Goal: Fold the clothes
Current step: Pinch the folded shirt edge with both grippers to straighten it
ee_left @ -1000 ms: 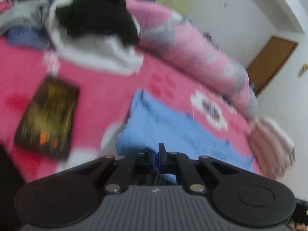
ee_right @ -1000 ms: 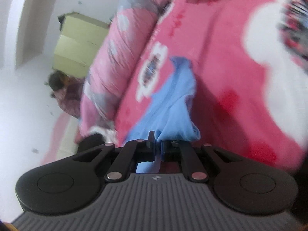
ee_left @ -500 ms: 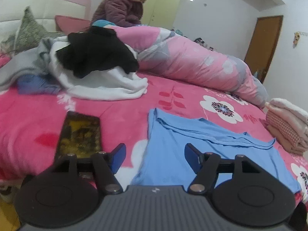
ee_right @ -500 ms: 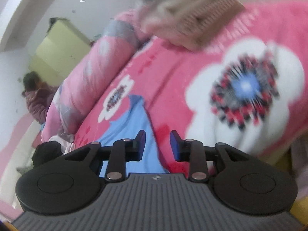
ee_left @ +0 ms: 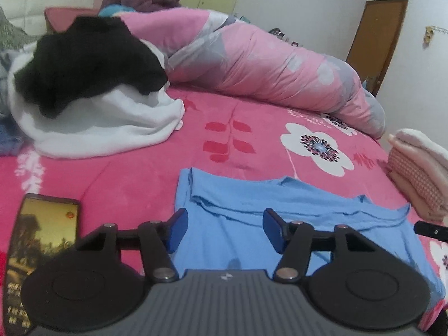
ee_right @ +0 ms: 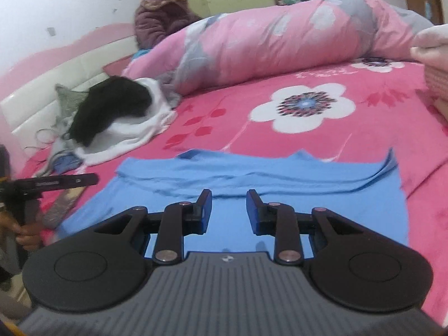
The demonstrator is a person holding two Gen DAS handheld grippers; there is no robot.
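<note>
A light blue garment (ee_left: 280,212) lies folded into a flat wide strip on the pink flowered bed cover (ee_left: 140,173), near the front edge. My left gripper (ee_left: 225,225) hovers over its left part. Its jaws stand apart and are closing, with nothing between them. My right gripper (ee_right: 228,210) is open over the middle of the same blue garment (ee_right: 280,173), empty as well. The left gripper's finger (ee_right: 64,181) and the hand holding it show at the left edge of the right wrist view.
A phone (ee_left: 42,240) with a lit screen lies left of the garment. Behind it sits a pile of white and black clothes (ee_left: 89,89). A rolled pink quilt (ee_left: 266,70) runs along the back. Folded clothes (ee_left: 417,173) are stacked at right. A person (ee_right: 159,19) sits beyond.
Both grippers were shut on the blue garment's edge. They have let go and opened, rolled level and drawn back from it. The garment now lies flat on the bed.
</note>
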